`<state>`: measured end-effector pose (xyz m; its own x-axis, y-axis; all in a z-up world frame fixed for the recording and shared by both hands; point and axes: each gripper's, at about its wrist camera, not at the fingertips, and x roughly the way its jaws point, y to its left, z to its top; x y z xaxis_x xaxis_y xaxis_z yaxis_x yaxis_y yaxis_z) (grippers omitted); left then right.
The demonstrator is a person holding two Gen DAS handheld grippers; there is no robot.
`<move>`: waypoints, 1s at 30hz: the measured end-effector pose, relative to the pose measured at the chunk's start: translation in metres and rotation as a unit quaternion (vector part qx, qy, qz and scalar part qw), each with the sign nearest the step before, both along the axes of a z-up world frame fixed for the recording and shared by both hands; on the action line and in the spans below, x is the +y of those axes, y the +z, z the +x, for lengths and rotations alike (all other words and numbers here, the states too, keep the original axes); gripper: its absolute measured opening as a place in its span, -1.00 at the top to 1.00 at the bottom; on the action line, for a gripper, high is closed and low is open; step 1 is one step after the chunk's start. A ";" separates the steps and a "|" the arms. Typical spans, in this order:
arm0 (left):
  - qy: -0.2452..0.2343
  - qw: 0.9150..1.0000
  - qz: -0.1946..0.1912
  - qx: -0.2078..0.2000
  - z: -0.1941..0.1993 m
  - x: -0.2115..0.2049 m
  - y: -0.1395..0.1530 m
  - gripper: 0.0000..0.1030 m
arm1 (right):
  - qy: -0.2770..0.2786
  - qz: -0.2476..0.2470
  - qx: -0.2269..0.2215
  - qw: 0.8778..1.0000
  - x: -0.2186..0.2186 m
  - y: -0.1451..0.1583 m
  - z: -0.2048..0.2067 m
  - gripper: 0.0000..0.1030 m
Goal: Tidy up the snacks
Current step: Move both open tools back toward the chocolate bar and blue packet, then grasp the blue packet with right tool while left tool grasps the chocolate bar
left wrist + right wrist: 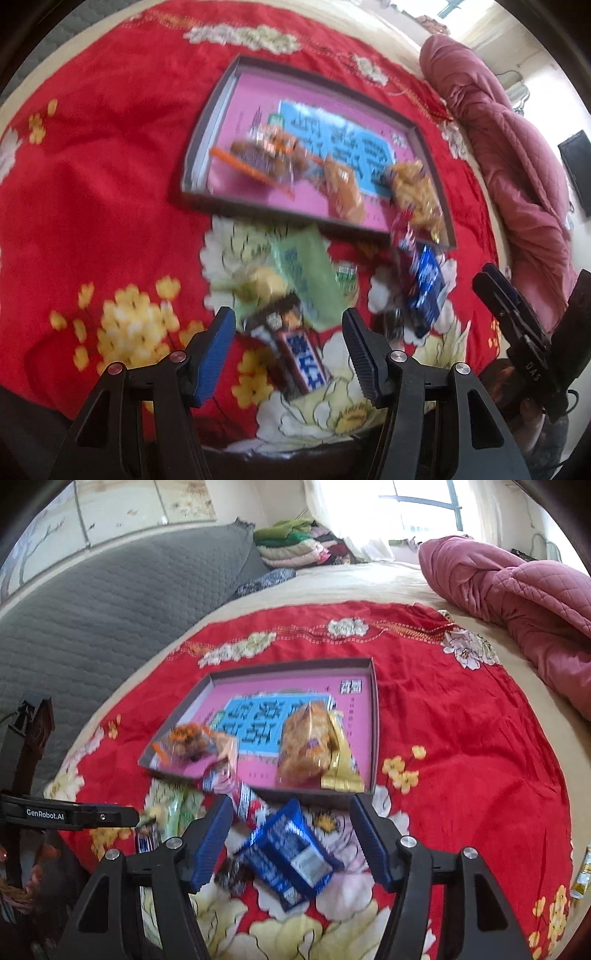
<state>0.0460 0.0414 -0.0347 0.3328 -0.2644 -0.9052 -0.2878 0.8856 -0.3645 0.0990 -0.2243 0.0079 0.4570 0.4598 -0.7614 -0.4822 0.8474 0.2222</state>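
With 3 snack packs already in the shallow pink-lined box (373, 716), both grippers — left (290, 350) and right (291, 840) — hover open and empty over wrappers beside it, a brown bar (291, 350) and blue packet (286, 860) unsorted.

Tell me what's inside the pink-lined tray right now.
The tray holds an orange-trimmed snack bag and a clear pack of golden snacks with a gold packet beside it. They cover part of the printed liner.

- A bright window (421, 507) at one o'clock lights the room.
- Grey quilted headboard (110, 602) at ten o'clock.
- Folded clothes (295, 542) at twelve.
- Pink quilt (517, 602) at two.
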 end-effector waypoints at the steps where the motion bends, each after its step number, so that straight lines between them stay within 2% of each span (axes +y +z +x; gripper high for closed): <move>1: -0.002 1.000 -0.003 0.005 -0.002 -0.001 -0.003 -0.20 | 0.005 -0.016 0.002 1.000 0.002 -0.002 -0.003 -0.27; 7: -0.003 1.000 -0.009 0.021 -0.013 -0.008 -0.011 -0.20 | 0.044 -0.081 -0.009 0.996 0.018 -0.012 -0.019 -0.27; 9: -0.002 0.999 -0.021 0.029 -0.016 -0.012 -0.015 -0.20 | 0.056 -0.090 -0.008 0.994 0.021 -0.015 -0.023 -0.27; 14: 0.002 0.999 -0.028 0.046 -0.020 -0.020 -0.024 -0.20 | 0.068 -0.106 0.003 0.992 0.025 -0.023 -0.025 -0.27; 22: 0.012 0.997 -0.031 0.063 -0.015 -0.029 -0.034 -0.20 | 0.077 -0.115 0.043 0.989 0.024 -0.040 -0.017 -0.27; 30: 0.031 0.997 -0.026 0.068 -0.007 -0.032 -0.038 -0.20 | 0.098 -0.145 0.035 0.984 0.035 -0.052 -0.011 -0.27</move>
